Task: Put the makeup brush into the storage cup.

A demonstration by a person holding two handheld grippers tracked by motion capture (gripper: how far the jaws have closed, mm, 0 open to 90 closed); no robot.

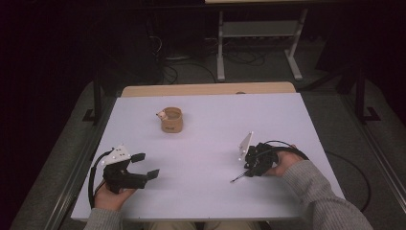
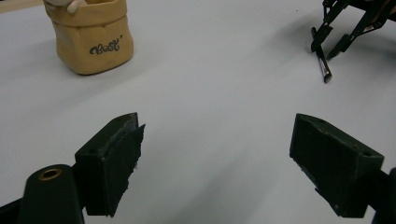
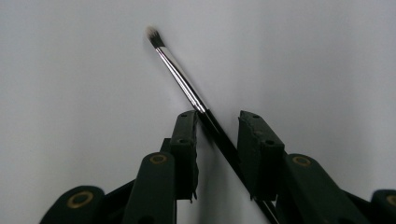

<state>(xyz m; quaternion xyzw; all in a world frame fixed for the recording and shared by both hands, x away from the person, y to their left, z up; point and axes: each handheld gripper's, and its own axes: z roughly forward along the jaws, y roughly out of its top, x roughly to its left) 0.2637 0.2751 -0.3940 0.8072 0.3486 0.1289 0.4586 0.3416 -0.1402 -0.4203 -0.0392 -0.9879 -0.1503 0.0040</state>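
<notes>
Tongs on the right (image 3: 217, 135) pinch a thin black-handled brush with a silver ferrule and pale bristles (image 3: 184, 81), which slants between the jaws with its tip low over the white desk (image 1: 206, 187). Left tongs (image 2: 217, 158) are spread wide, holding nothing, near the desk's near left edge. Between the two lies open white surface. A tan sack-shaped ceramic pot (image 1: 171, 120) stands well apart toward the far edge, with bare surface all round it.

- My left gripper (image 1: 146, 166): black, with a white three-cornered plate and a looping black cable.
- My right gripper (image 3: 217, 135): black, brass-coloured rivets.
- My sleeves (image 1: 321, 199): grey knit.
</notes>
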